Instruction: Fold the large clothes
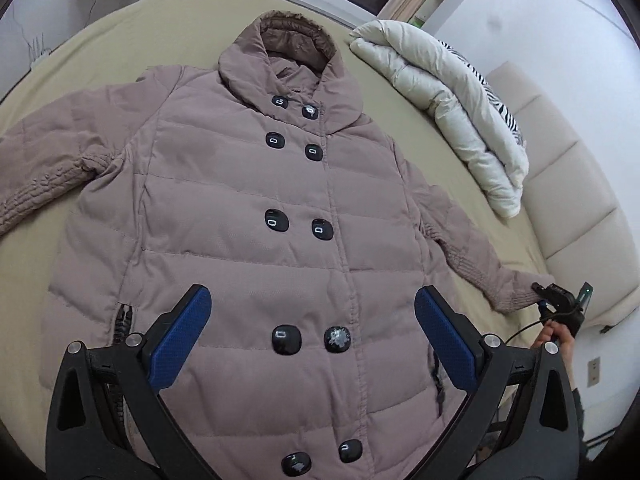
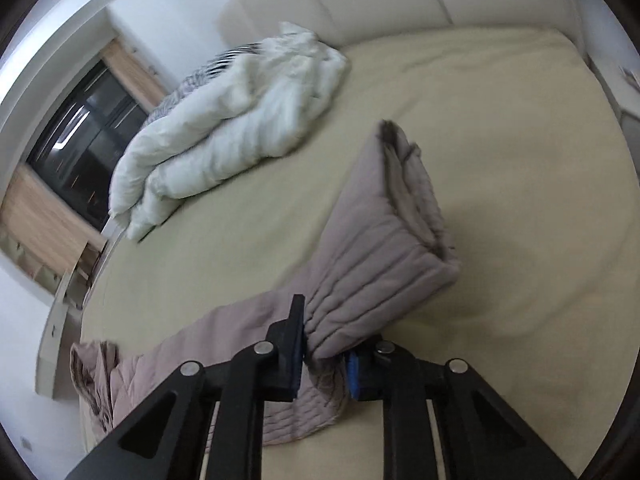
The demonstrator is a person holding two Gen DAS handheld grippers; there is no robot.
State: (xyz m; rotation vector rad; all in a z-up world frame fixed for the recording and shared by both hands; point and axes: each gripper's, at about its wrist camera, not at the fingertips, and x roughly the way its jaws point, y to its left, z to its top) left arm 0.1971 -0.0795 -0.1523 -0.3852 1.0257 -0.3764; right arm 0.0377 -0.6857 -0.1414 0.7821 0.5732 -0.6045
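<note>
- coat (image 1: 256, 216) lay flat on the bed (image 1: 420, 184), filling the frame's centre, hood toward the top.
- right gripper (image 2: 324, 356) pinched the sleeve cuff (image 2: 360, 300) at lower centre.
- left gripper (image 1: 312, 320) hovered open over the hem.

We see soft, even, rather dim light with faint shadows. Both pictures bulge and darken at the rims. The right wrist view is smeared by motion blur, chiefly on the duvet (image 2: 236, 120).

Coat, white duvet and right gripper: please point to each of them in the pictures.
coat (image 1: 240, 208), left wrist view, on its quilted front panel.
white duvet (image 1: 440, 92), left wrist view, on its folded top.
right gripper (image 2: 324, 356), right wrist view, between its fingertips, which pinch the coat's sleeve cuff.
</note>
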